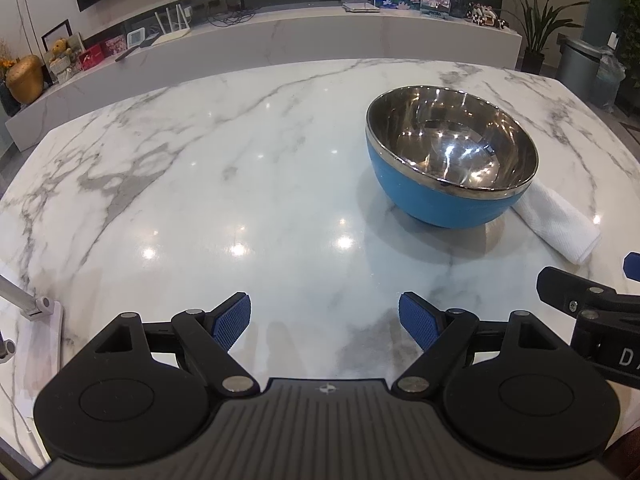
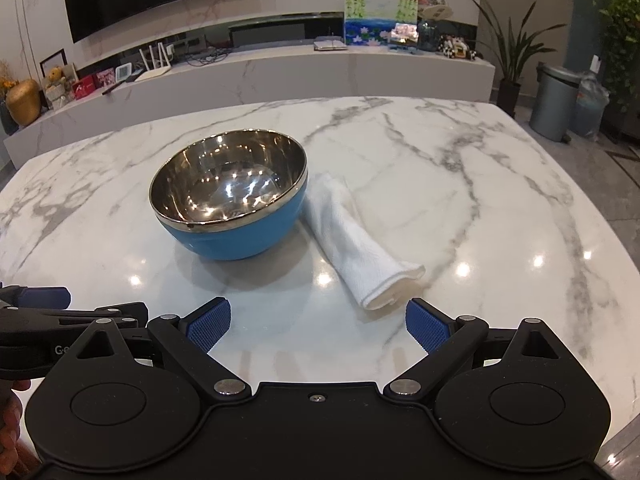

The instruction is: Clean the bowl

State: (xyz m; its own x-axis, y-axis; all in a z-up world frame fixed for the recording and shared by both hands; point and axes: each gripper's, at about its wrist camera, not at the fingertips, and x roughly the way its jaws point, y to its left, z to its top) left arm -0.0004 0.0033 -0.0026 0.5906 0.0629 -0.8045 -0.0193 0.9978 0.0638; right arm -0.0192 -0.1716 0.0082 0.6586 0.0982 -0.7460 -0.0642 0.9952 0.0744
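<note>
A bowl with a blue outside and shiny steel inside (image 1: 448, 156) stands upright on the marble table (image 1: 200, 184); it also shows in the right wrist view (image 2: 230, 200). A folded white cloth (image 2: 356, 240) lies on the table touching the bowl's right side, partly hidden behind the bowl in the left wrist view (image 1: 560, 224). My left gripper (image 1: 325, 322) is open and empty, low over the table's near side, left of the bowl. My right gripper (image 2: 318, 326) is open and empty, just short of the cloth's near end. Each gripper shows at the edge of the other's view.
A white stand base with a metal arm (image 1: 28, 320) sits at the table's near left corner. Behind the table runs a long marble shelf (image 2: 280, 72) with ornaments and a router. A grey bin (image 2: 556, 100) and potted plants stand at the far right.
</note>
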